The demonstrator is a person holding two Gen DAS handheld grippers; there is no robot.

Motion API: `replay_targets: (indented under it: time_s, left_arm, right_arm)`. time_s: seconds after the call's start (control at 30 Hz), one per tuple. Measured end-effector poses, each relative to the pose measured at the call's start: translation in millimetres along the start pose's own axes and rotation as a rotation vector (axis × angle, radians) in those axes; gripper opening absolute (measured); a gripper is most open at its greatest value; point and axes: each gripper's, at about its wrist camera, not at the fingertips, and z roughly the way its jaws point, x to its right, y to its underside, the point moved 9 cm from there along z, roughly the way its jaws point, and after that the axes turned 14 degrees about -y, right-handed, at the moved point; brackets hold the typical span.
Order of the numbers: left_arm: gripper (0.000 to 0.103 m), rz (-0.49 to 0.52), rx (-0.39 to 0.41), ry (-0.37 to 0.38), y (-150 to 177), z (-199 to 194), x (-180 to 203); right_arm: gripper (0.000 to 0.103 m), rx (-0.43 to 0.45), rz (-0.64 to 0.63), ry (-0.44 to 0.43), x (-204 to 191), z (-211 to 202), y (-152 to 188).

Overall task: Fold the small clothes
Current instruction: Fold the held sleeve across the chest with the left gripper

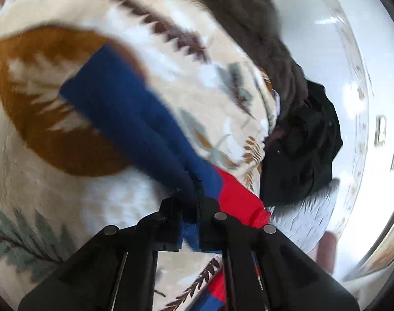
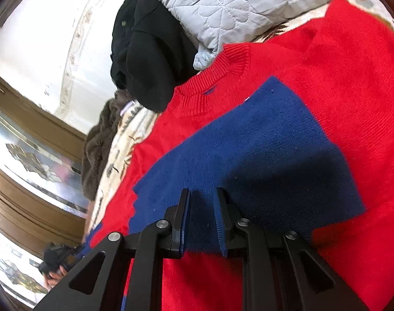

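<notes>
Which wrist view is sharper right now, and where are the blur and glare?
Right wrist view is sharper: knit ribs on the red sweater and quilting on the grey quilt read clearly; glare washes out the wall at left. Left wrist view is motion-smeared: the blue sleeve and patterned blanket streak, with glare at right.

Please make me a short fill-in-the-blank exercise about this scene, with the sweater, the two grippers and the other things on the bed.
1. The sweater is red with sleeves of the colour ____.
2. The left gripper is shut on a ____ of the sweater.
3. The black garment lies next to a quilted ____ pillow.
4. The right gripper pinches ____ fabric between its fingers.

Missing words: blue; sleeve; grey; blue
</notes>
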Motion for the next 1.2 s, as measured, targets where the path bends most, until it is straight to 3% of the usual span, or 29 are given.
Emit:
replay_targets:
  time_s: [0.07, 0.17, 0.47, 0.63, 0.83, 1.07, 1.13, 1.2]
  left_arm:
    - [0.005, 0.1, 0.047, -0.004, 8, -14, 26]
    - [0.005, 0.191, 0.05, 0.037, 29, -26, 65]
    - [0.005, 0.406, -0.024, 0.089, 112, -16, 176]
    - [0.005, 0.493, -0.064, 0.051, 163, 10, 224]
    - [0.005, 0.581, -0.121, 0.023, 228, 52, 273]
    - [0.005, 0.672, -0.193, -0.072, 300, 118, 294]
    - [0.007, 0.697, -0.213, -0.122, 317, 136, 288]
    - [0.026, 0.73, -0.242, -0.186, 333, 153, 279]
  right_arm:
    - [0.024, 0.007, -0.014, 0.031, 0, -11, -2]
    - [0.025, 0.032, -0.017, 0.096, 6, -38, -7]
    - [0.036, 0.113, 0.036, 0.134, 31, -118, 3]
    - [0.037, 0.183, 0.115, 0.097, 53, -141, 0]
    - [0.037, 0.174, 0.128, 0.117, 61, -144, -2]
    - [0.037, 0.195, 0.183, 0.086, 70, -155, -4]
    - [0.037, 0.198, 0.188, 0.082, 71, -157, -5]
    - [0.037, 0.196, 0.193, 0.086, 72, -157, -4]
